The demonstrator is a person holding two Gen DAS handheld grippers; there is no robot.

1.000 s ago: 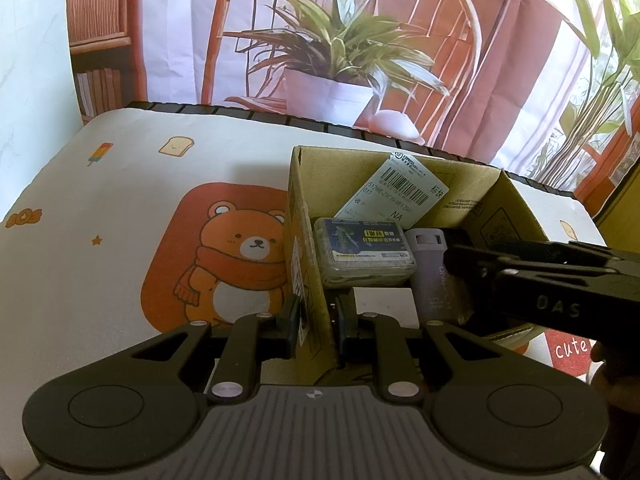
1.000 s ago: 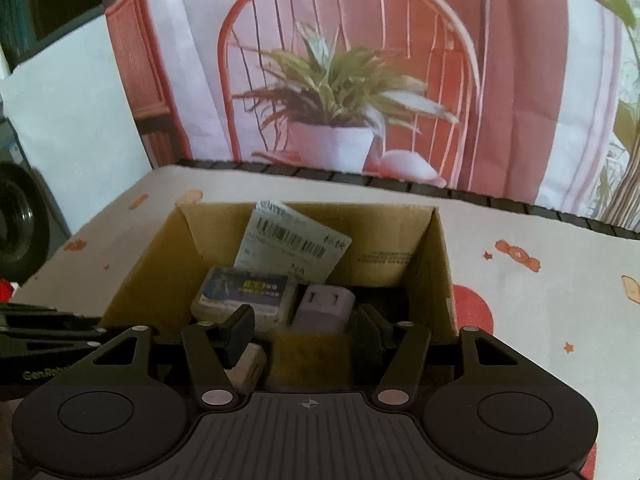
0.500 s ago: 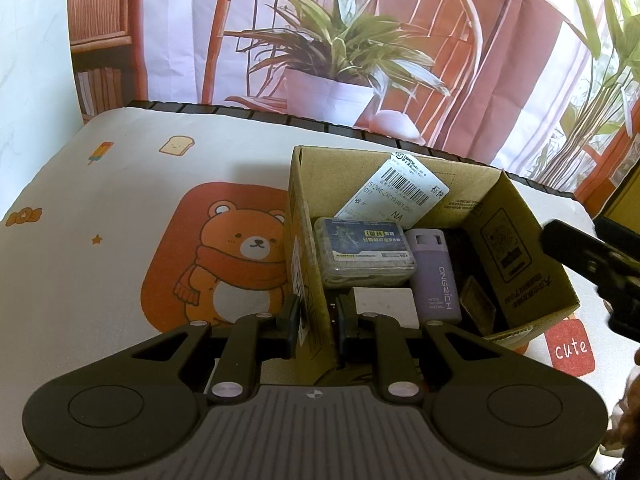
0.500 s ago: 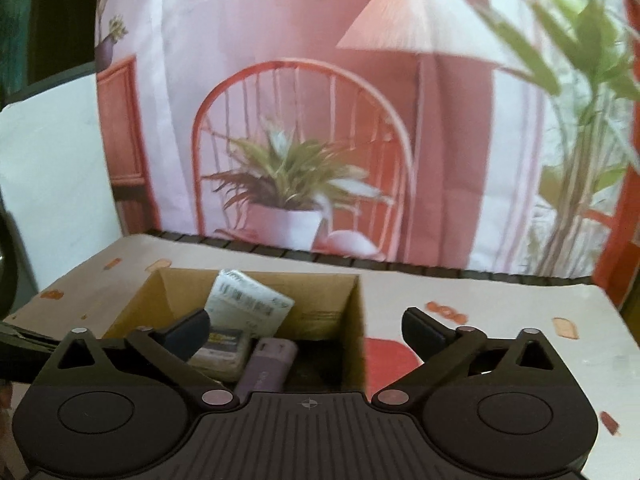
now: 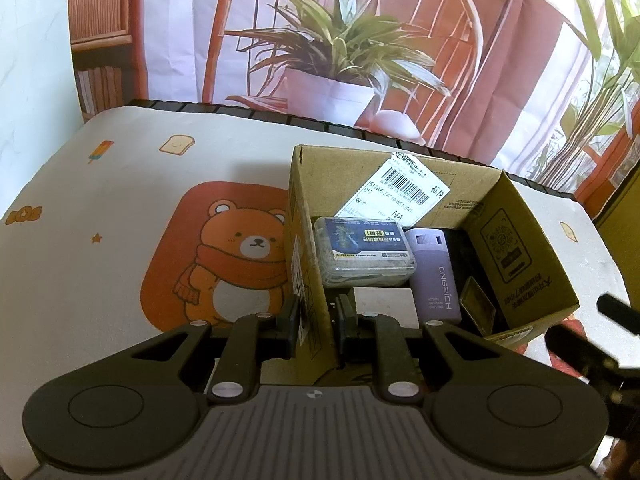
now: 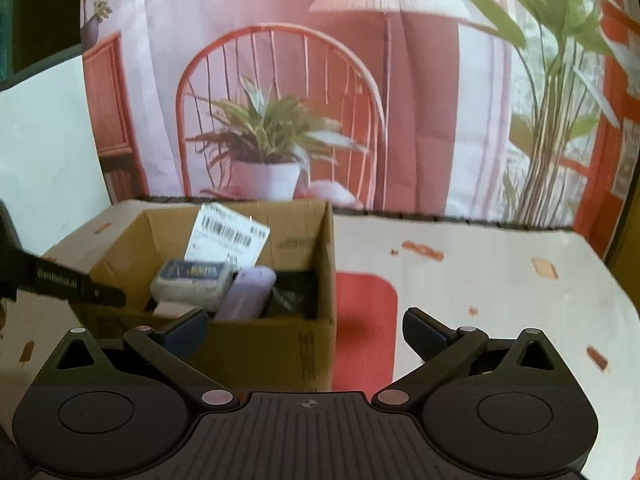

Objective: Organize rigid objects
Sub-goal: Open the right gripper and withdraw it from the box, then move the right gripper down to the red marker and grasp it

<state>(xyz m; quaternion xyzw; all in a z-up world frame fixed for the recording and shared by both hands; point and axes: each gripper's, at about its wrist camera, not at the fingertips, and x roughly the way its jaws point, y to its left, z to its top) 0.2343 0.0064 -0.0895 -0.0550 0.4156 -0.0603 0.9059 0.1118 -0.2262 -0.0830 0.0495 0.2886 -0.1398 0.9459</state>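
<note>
Left wrist view: the left gripper pinches the near-left wall of the cardboard box, steadying it. Inside the box, left to right, lie a clear plastic case, a white block in front of it, a lilac bottle, and what may be a small dark tin. Packing looks mostly done; nothing loose shows on the bear-print tablecloth. Right of the box, the right gripper hangs wide open and empty. Behind the box hangs a printed chair-and-plant backdrop.
</note>
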